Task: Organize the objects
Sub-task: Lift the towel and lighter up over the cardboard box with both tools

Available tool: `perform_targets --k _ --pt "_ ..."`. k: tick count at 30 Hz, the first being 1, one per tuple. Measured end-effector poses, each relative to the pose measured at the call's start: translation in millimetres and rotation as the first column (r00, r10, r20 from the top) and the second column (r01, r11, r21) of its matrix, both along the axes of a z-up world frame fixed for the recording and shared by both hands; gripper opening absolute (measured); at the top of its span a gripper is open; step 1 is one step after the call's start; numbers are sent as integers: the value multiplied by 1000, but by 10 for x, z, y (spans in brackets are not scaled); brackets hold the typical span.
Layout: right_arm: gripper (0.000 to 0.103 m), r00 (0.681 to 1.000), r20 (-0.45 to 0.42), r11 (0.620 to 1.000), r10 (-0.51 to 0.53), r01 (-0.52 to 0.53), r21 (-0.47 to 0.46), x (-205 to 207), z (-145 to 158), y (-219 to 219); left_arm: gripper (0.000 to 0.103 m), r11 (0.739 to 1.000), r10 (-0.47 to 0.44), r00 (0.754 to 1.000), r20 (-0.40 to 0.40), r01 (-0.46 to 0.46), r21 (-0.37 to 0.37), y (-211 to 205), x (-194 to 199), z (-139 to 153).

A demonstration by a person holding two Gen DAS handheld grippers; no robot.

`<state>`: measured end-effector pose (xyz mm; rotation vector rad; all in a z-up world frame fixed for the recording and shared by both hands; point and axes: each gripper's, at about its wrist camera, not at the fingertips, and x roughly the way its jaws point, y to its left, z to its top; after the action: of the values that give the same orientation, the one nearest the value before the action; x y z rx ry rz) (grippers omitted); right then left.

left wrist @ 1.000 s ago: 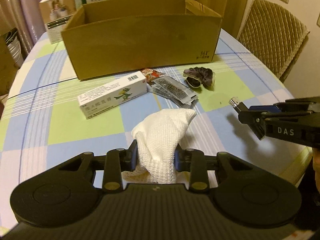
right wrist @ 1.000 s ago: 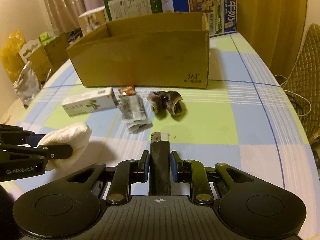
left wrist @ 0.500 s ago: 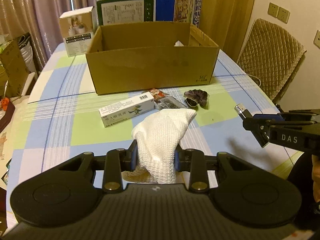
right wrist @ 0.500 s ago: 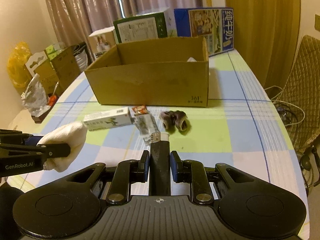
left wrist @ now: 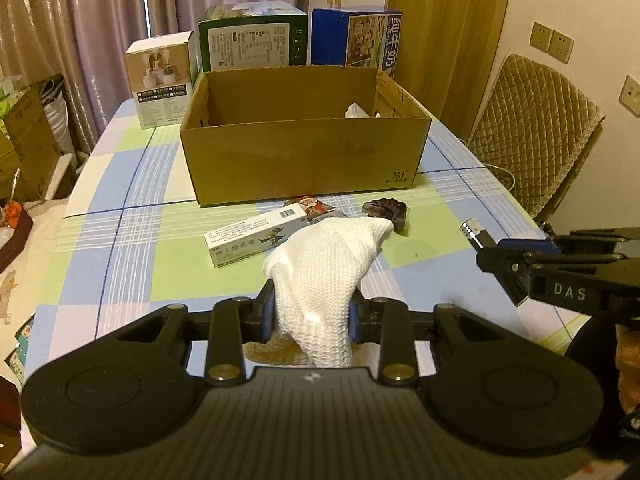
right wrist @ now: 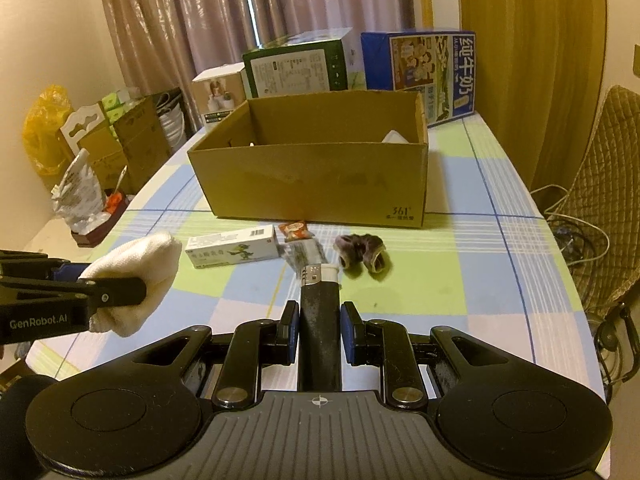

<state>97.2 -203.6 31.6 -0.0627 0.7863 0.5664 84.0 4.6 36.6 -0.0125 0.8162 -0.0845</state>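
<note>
Left gripper (left wrist: pixel 312 312) clamped on a white cloth (left wrist: pixel 326 264); right gripper (right wrist: pixel 319 328) clamped on a dark lighter (right wrist: pixel 318 312), long axis pointing forward along the fingers. Open cardboard box (left wrist: pixel 304 160) straight ahead of both, beyond the loose items on the table (left wrist: pixel 120 264); neither gripper clearly nearer; probably forward and over the near wall next.

curtains (left wrist: pixel 80 20) drawn | quilted chair (left wrist: pixel 532 132) right | checked tablecloth (left wrist: pixel 120 216) | warm light

Waffle-knit cloth (left wrist: pixel 324 264) (white), matt cardboard box (left wrist: pixel 304 160).
</note>
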Motion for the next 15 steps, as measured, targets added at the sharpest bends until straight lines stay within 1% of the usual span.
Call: perform_targets --k 3,7,12,15 --pt "19 1000 -8 1000 7 -7 2 79 57 13 28 1000 -13 1000 2 13 0 22 96 73" --pt "19 1000 15 1000 19 -20 6 284 234 83 28 1000 -29 999 25 29 10 54 305 247" --pt "19 998 50 999 30 -31 32 668 538 220 28 998 -49 997 63 47 34 116 712 542" --pt "19 997 72 998 34 -37 41 941 712 318 28 998 -48 996 78 45 35 202 1000 703"
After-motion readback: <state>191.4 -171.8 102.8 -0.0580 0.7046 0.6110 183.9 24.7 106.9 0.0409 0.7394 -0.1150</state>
